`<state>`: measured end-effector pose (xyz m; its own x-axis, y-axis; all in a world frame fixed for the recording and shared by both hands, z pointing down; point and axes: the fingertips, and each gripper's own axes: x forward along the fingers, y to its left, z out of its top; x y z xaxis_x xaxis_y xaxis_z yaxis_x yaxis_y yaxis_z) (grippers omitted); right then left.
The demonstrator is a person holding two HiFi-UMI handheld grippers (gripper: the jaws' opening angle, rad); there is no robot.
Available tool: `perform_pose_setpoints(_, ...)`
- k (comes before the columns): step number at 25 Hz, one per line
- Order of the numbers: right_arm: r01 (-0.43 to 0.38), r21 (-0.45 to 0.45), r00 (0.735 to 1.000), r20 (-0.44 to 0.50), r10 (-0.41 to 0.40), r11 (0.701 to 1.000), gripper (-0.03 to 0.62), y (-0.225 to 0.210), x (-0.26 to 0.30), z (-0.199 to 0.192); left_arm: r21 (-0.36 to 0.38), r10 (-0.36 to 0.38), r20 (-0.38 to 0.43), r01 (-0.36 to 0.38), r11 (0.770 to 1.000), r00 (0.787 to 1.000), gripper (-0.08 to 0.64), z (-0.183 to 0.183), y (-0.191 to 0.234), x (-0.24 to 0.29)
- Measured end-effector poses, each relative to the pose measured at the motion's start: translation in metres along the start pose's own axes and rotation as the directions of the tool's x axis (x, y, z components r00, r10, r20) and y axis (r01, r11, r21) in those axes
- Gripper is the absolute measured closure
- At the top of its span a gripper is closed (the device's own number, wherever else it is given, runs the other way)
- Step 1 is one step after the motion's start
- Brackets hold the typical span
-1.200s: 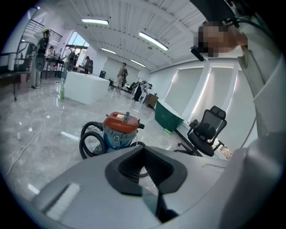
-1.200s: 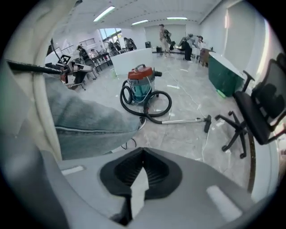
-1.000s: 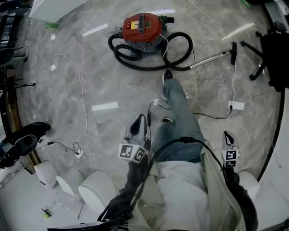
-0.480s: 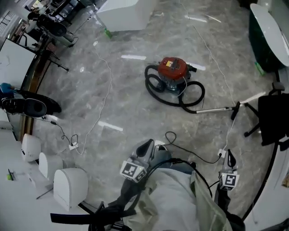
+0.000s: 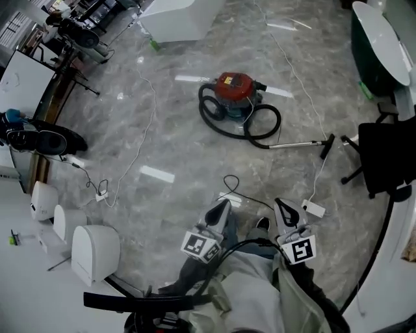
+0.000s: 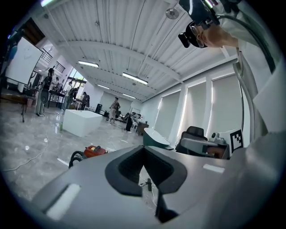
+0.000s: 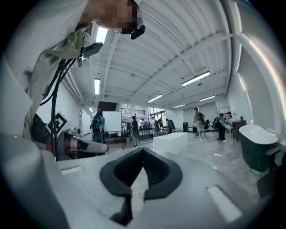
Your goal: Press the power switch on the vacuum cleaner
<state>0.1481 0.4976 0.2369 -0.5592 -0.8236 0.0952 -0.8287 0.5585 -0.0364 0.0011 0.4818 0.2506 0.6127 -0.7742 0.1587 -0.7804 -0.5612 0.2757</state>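
While far from vacuum cleaner [image 5: 235,88], grippers [image 5: 223,204] [image 5: 280,204] closed

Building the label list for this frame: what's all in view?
vacuum: 1, red, floor, top centre
hose: 1, black, looped round the vacuum
wand: 1, silver, floor right of the hose
chair: 1, black, right edge
tub: 1, white and dark green, top right
block: 1, white, top
adapter: 1, white, floor by the right gripper
rounded units: 3, white, lower left
left gripper: 1, grey, bottom centre, shut, empty
right gripper: 1, grey, bottom centre, shut, empty
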Motion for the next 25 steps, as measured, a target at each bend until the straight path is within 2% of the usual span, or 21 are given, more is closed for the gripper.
perform_pose_setpoints(2, -0.008, 0.034, 1.0, -0.003, 0.009, 0.999, 0.591, 0.015, -0.005, 0.0, 0.005, -0.016, -0.001, 0.016, 1.0, 1.0, 0.557, -0.003, -0.012, -0.01)
perform_pose_setpoints(5, -0.004, 0.037, 1.0, -0.018, 0.004, 0.999, 0.591, 0.029, -0.008, 0.008, -0.005, -0.033, 0.025, 0.033, 0.999, 0.999, 0.557, 0.002, -0.015, -0.023)
perform_pose_setpoints(10, 0.049, -0.024, 0.998, 0.033, -0.048, 0.998, 0.591, 0.047, 0.007, 0.032, 0.01, -0.018, 0.089, 0.017, 1.0, 0.996, 0.557, 0.022, 0.011, -0.045)
perform_pose_setpoints(16, 0.059, -0.043, 0.998, -0.014, -0.06, 0.997, 0.591, 0.084, 0.015, 0.031, -0.018, 0.024, 0.099, -0.022, 1.0, 0.995, 0.557, 0.019, 0.048, -0.075)
perform_pose_setpoints(20, 0.055, -0.06, 0.998, -0.022, -0.056, 0.997, 0.591, 0.1, 0.015, 0.028, -0.008, -0.004, 0.112, 0.005, 1.0, 0.994, 0.556, 0.023, 0.054, -0.079)
perform_pose_setpoints(25, 0.081, -0.033, 0.997, -0.011, -0.082, 0.996, 0.591, 0.103, 0.004, 0.026, -0.008, -0.042, 0.093, 0.043, 0.999, 0.995, 0.557, 0.017, 0.041, -0.078)
